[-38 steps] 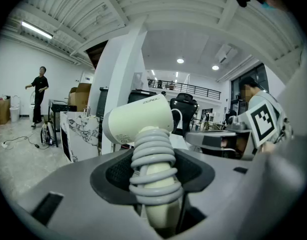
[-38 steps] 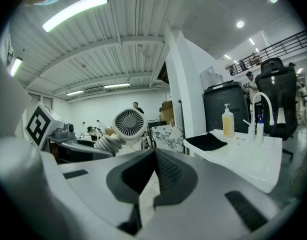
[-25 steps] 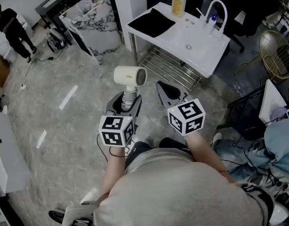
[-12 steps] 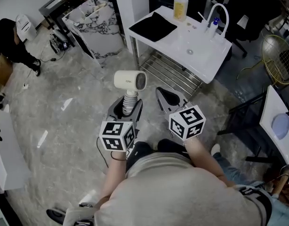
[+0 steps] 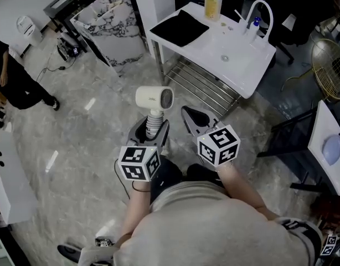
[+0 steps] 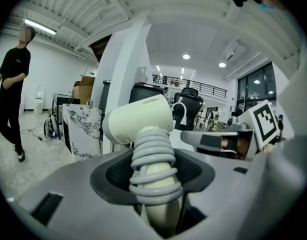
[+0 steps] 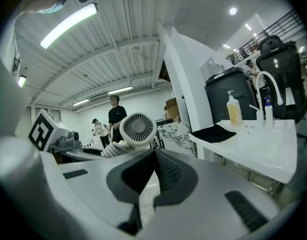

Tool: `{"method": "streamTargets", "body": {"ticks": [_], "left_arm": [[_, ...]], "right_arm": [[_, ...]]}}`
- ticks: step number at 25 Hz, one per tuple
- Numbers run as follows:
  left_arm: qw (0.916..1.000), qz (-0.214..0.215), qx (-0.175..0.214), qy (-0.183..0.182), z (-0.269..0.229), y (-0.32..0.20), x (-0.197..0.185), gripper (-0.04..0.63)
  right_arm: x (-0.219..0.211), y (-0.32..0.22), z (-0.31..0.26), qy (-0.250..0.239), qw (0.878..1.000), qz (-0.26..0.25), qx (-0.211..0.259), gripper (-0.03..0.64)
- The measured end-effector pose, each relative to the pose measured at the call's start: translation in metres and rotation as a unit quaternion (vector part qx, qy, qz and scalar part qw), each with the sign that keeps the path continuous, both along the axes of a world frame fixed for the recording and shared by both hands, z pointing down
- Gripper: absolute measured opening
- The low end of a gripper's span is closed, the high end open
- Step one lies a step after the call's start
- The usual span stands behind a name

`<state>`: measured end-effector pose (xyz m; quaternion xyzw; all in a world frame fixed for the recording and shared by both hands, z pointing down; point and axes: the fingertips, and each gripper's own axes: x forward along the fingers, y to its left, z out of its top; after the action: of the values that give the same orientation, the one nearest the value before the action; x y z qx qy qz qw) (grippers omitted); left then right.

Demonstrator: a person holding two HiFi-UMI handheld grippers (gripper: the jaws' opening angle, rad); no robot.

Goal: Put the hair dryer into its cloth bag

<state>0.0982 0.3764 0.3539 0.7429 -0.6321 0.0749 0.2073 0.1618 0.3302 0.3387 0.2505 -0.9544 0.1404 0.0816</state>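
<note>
A cream hair dryer (image 5: 153, 98) stands upright with its grey cord wound round the handle (image 6: 153, 169). My left gripper (image 5: 151, 131) is shut on that wrapped handle, and the barrel (image 6: 138, 121) pokes out above the jaws. Just to its right, my right gripper (image 5: 193, 117) is shut with nothing in it; its pads (image 7: 161, 171) meet edge to edge. From the right gripper view, the dryer's round grille (image 7: 137, 129) shows to the left. The black cloth bag (image 5: 179, 27) lies flat on the white sink table (image 5: 236, 71), ahead of both grippers and also seen as the dark bag (image 7: 216, 133).
A soap bottle (image 5: 212, 4) and a faucet (image 5: 261, 10) stand on the table, with a metal rack (image 5: 200, 85) beneath. A marble-patterned panel (image 5: 112, 24) leans at the back left. A person (image 5: 15, 87) walks at far left. A gold wire chair (image 5: 328, 65) is at right.
Both grippers have sunk a little, the left still holding the dryer. The person at the far left has walked forward along the left edge.
</note>
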Motion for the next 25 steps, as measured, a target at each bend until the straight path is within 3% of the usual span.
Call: {"method": "streamTargets", "body": {"ticks": [7, 17, 25], "left_arm": [[1.0000, 0.004, 0.000, 0.006, 0.009, -0.053, -0.051, 0.232], [0.9982, 0.059, 0.007, -0.004, -0.004, -0.173, -0.146, 0.232], [0.9945, 0.104, 0.002, -0.012, 0.003, -0.225, -0.189, 0.232]], "right_arm": [[-0.041, -0.054, 0.007, -0.003, 1.000, 0.018, -0.005, -0.002], [-0.134, -0.162, 0.012, 0.029, 0.999, 0.044, 0.004, -0.002], [-0.172, -0.213, 0.026, 0.034, 0.996, 0.084, -0.016, -0.002]]}}
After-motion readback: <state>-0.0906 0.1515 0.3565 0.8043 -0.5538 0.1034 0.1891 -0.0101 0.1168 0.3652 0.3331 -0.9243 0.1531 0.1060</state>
